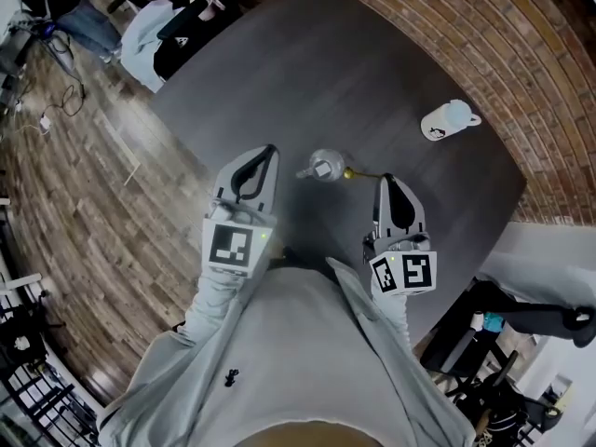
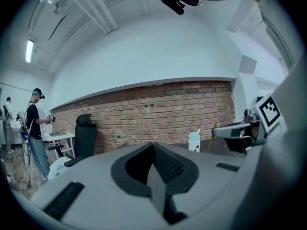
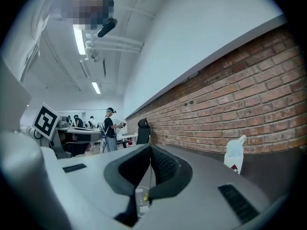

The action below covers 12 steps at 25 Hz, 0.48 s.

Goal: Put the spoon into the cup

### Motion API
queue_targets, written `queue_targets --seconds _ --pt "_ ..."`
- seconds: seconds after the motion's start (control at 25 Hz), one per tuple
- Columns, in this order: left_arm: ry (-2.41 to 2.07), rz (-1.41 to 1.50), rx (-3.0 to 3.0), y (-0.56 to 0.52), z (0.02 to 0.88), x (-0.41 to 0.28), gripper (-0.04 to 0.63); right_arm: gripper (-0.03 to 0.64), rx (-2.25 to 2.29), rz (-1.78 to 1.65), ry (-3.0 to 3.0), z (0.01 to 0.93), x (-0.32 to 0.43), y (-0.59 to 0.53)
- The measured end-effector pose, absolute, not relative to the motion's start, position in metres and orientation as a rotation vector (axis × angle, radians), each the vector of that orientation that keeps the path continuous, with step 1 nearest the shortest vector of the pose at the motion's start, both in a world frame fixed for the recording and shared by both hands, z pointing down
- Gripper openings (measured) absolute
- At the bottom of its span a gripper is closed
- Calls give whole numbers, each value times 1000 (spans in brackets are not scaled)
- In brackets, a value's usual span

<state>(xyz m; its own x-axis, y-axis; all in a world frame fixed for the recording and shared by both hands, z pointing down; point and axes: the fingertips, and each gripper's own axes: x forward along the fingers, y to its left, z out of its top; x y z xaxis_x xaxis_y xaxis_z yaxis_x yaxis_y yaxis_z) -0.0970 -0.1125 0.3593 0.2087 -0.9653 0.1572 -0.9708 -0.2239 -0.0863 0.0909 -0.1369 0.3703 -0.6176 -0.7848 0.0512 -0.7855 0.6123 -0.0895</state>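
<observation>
Both grippers were held out over the dark grey table, the person's grey sleeves reaching toward it from below in the head view. The left gripper had its jaws brought together with nothing between them; its own view showed the two ribbed pads meeting along one line. The right gripper was likewise closed tight, but on the gold spoon, a slim handle pinched at the very tips. From the left gripper view that handle hung down and slightly aslant beneath the right gripper's tips. The clear glass cup stood on the table ahead of and between the two grippers, closer to the right one. The spoon's free end lay just beside the cup's rim in the head view (whether it touched the glass could not be told). In the right gripper view the cup showed through the gap under the closed jaws, with a bit of the yellow spoon in front of it. A white container with a small spout stood well apart, farther back on the table near the brick wall. Beyond the table's far left corner sat a chair draped with clothing, on the wooden floor.
</observation>
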Motion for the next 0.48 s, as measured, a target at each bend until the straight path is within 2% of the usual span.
queue_targets --seconds 0.48 --pt "-1806 307 2504 -150 365 -68 18 20 1454 207 -2776 371 110 -151"
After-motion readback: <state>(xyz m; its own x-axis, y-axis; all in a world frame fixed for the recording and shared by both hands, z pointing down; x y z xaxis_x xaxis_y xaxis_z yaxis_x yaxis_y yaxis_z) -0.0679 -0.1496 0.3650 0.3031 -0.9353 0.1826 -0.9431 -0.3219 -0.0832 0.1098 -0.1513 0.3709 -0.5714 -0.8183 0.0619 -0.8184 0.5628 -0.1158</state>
